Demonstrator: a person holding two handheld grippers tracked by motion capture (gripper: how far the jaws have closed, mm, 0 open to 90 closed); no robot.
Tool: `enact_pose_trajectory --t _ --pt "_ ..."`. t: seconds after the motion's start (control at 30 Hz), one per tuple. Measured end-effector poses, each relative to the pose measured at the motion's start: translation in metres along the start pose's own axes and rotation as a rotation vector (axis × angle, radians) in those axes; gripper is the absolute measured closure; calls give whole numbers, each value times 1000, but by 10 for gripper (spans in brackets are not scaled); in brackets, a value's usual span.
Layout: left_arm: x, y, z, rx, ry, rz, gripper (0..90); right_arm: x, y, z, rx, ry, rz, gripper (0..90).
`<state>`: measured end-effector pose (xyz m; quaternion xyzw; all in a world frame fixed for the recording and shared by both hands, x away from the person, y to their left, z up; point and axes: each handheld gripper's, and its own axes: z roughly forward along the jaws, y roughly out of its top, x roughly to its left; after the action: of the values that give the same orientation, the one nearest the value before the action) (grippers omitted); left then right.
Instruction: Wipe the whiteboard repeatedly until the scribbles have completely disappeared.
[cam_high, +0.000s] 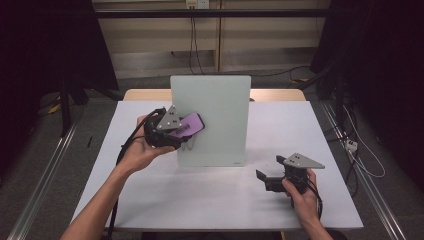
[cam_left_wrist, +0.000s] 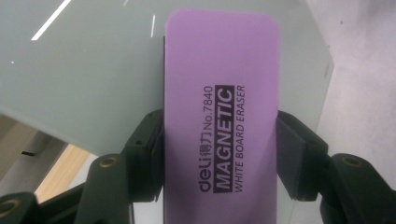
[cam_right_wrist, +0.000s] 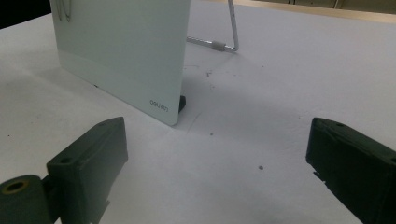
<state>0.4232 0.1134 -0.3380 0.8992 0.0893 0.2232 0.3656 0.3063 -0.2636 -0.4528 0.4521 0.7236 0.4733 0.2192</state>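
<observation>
Nearest the lens in the left gripper view, two black jaws pinch the long edges of a purple eraser (cam_left_wrist: 219, 116), printed "MAGNETIC WHITE BOARD ERASER"; it fills the centre of the frame, its far end over a pale glass board (cam_left_wrist: 93, 84). In the high view, left of centre, the left gripper (cam_high: 176, 134) holds the eraser (cam_high: 190, 124) at the board's (cam_high: 215, 120) left edge, about halfway up; whether its face touches the glass cannot be told. A dark scribble (cam_high: 190, 142) sits just below the eraser, so wiping appears begun or about to begin, with that mark left to clear. At lower right, the right gripper (cam_high: 265, 179) rests on the white table (cam_high: 200, 195), well apart from the board, jaws spread on nothing.

The right gripper view adds the board's lower corner (cam_right_wrist: 159, 105) at upper left, its small foot and wire prop (cam_right_wrist: 231, 28) behind, and a trace of the scribble (cam_right_wrist: 63, 9) at top left. The eraser's lettering is readable from the left gripper view alone.
</observation>
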Motion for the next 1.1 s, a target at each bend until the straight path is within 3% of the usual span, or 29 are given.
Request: enact_pose_trajectory --t 0.33,0.4,0.53,0.67,0.93,1.1 --pt "-15 -6 12 37 -31 3 413 0 0 0 1 -1 2 56" --pt "-15 -5 12 40 -31 15 413 0 0 0 1 -1 2 56" --pt "-14 -4 12 29 -25 0 413 0 0 0 -2 -1 3 56" --pt "-6 0 7 0 -23 -24 413 0 0 1 0 0 0 56" --pt "18 18 -12 -46 32 -40 413 0 0 0 -2 0 3 56" --pt "16 16 -11 -35 40 -30 413 0 0 0 -2 1 0 56"
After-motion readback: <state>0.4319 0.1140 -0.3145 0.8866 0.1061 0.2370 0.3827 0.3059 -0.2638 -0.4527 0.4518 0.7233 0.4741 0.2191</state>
